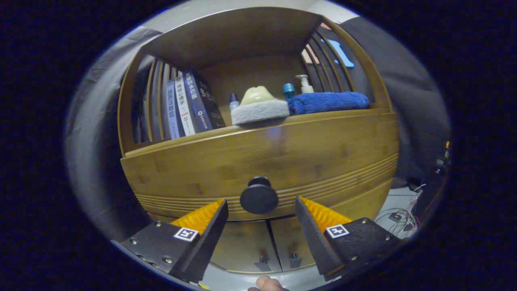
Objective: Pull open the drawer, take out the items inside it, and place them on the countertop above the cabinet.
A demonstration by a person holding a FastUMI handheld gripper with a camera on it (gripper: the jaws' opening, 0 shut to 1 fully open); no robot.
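A wooden cabinet fills the view, and its drawer front point(258, 157) is closed, with a round dark knob point(259, 195) low at its middle. My gripper point(260, 201) is open, its fingers standing either side of the knob without touching it. On the countertop point(307, 117) above the drawer lie a cream-topped sponge block with a grey base point(259, 106) and a rolled blue towel point(327, 102). What is inside the drawer is hidden.
Several books point(190, 106) lean at the left of the shelf space, beside slatted side walls. Small bottles point(303, 84) stand behind the towel. Below the drawer are two cabinet doors with small handles point(278, 258). Cables point(398, 216) lie on the floor to the right. A fingertip point(268, 284) shows below the fingers.
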